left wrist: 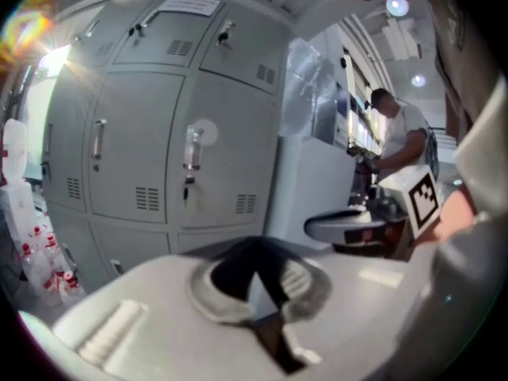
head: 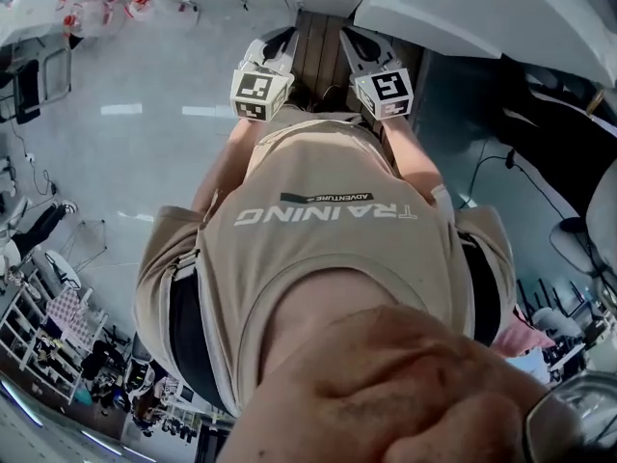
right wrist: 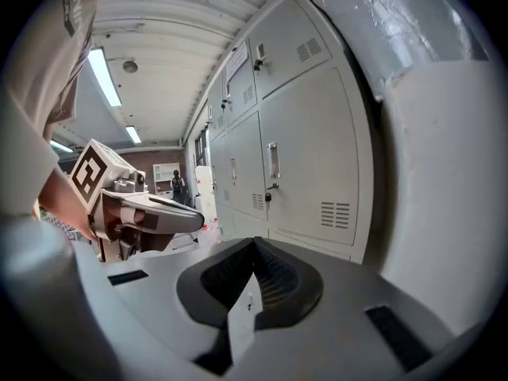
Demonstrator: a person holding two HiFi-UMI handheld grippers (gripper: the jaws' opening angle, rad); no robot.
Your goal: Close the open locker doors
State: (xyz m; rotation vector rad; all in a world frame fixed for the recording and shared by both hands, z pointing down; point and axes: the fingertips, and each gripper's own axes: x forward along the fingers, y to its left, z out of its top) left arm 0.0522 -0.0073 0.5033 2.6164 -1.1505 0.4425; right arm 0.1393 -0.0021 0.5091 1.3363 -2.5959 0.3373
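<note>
Both the left gripper [left wrist: 257,254] and right gripper [right wrist: 255,249] were clenched empty; the pale locker door [right wrist: 448,181] beside the right looked stiff, light-swinging sheet metal, best pushed near its free edge.

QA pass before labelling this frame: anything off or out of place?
Only the framing. The head view is mostly the person's shirt, its print upside down, so little else shows there. Left gripper and right gripper are shut and empty. The locker doors in the gripper views look closed and undamaged.

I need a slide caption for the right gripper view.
Right gripper, jaws shut and empty, facing closed grey locker doors.
</note>
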